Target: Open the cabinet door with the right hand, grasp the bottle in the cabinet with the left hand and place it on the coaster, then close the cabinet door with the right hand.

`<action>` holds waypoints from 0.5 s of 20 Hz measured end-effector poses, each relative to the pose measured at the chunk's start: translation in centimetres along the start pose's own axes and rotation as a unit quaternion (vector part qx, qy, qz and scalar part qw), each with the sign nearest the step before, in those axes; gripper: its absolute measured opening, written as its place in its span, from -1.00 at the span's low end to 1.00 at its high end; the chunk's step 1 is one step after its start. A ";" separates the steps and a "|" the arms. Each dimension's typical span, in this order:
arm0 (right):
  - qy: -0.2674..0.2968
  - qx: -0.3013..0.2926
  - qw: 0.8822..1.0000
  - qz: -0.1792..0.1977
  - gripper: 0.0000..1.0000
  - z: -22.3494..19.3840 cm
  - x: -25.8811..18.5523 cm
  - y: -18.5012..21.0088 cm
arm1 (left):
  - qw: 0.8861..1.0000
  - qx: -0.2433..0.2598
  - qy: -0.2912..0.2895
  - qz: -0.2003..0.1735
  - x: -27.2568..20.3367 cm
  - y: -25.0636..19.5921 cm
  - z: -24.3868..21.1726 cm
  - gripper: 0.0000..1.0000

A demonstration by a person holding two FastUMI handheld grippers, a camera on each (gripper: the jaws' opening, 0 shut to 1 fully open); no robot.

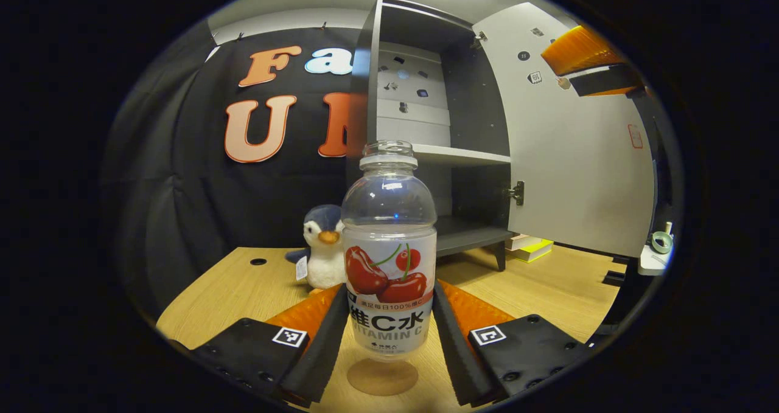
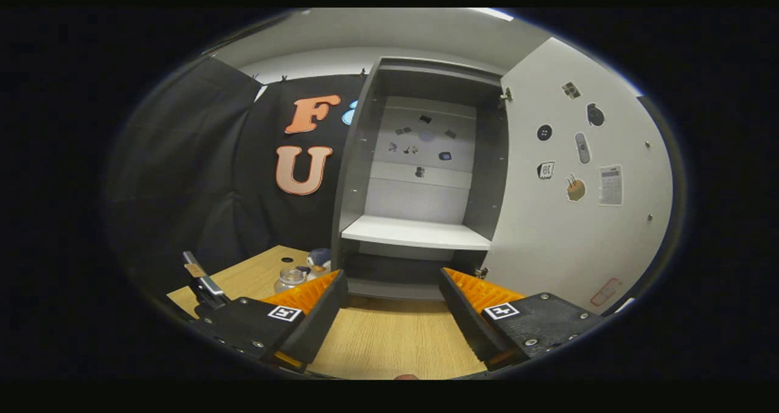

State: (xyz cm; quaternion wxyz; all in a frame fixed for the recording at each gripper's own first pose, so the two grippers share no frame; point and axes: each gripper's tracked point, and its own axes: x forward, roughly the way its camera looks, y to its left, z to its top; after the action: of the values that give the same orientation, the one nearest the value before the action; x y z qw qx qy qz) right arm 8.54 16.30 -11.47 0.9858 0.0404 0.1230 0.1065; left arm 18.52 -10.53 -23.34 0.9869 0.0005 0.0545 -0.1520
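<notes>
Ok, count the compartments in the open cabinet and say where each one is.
2. The upper compartment sits above the shelf; the lower compartment lies beneath it. None seems hidden.

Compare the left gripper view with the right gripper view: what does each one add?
Left gripper view: round brown coaster beneath the left gripper, yellow-green books on the light wooden table. Right gripper view: calculator sticker on the white cabinet door. Both: clear plastic bottle, open grey cabinet, door, plush penguin, table.
</notes>
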 end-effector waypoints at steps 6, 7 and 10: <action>0.022 -0.006 1.000 0.002 0.87 -1.7 1.0 -0.2 | 0.999 0.006 0.048 0.013 1.0 0.4 -4.5 0.65; 0.024 -0.002 1.000 0.000 0.87 -1.8 1.1 -0.3 | 0.998 0.011 0.058 0.016 1.3 0.6 -5.2 0.65; 0.029 0.011 1.000 0.001 0.87 -1.9 1.4 -0.4 | 0.997 0.009 0.074 0.021 1.9 1.1 -6.4 0.66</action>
State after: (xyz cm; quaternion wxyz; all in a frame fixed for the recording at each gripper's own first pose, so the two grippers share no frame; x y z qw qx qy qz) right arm 9.45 16.28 -13.68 0.9813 0.0484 0.1522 0.1071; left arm 19.98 -9.97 -29.95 0.9830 0.0220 0.1261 -0.1313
